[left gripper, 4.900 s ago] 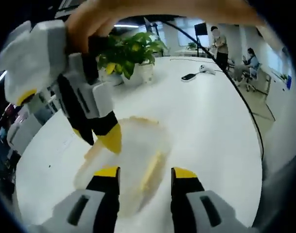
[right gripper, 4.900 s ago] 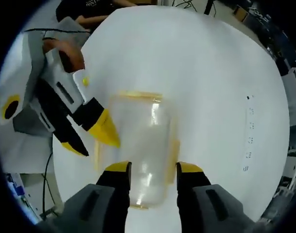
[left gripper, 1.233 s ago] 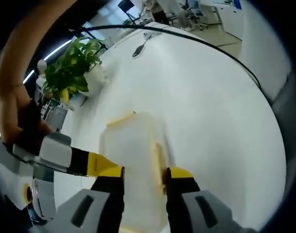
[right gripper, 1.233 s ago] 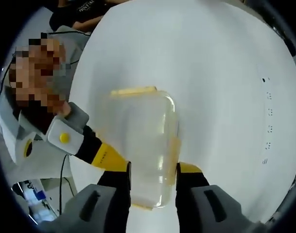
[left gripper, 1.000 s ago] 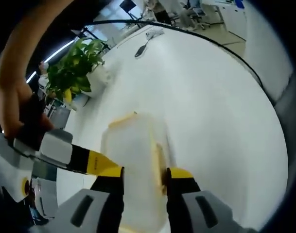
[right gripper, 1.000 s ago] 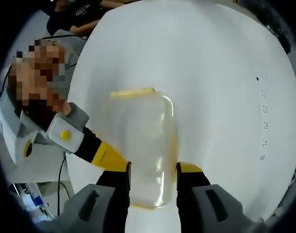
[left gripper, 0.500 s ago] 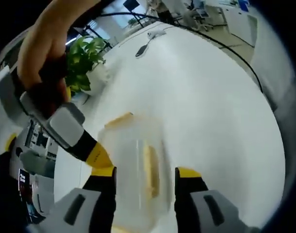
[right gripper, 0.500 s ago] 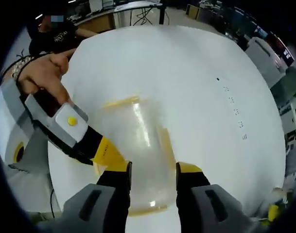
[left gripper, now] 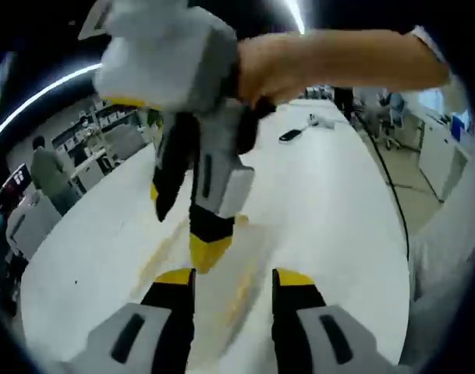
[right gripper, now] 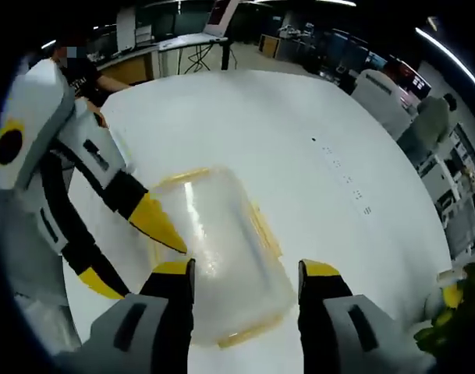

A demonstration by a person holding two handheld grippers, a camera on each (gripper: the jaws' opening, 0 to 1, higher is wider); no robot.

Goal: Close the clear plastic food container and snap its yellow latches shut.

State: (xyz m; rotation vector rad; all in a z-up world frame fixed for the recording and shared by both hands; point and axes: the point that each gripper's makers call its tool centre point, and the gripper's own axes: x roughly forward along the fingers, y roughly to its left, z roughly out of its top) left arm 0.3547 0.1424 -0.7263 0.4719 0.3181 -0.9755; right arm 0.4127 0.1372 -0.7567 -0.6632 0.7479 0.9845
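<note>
On the white bench (right gripper: pixel 299 117), both tools, the left tool (left gripper: pixel 225 274) and the right tool (right gripper: pixel 246 270), stood open over the lidded container (right gripper: pixel 218 249), whose yellow latches (right gripper: pixel 262 227) next needed pressing down.

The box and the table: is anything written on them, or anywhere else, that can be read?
No readable text anywhere.
Clear box: plain lid and yellow latches, no label.
White table: a row of small dark marks, too small to read.
Distant screens in the room: too blurred to read.

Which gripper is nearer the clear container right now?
Right, narrowly. The right gripper straddles the near end of the clear container, jaws open. The left gripper is beside the container, one yellow tip at its lid edge.
</note>
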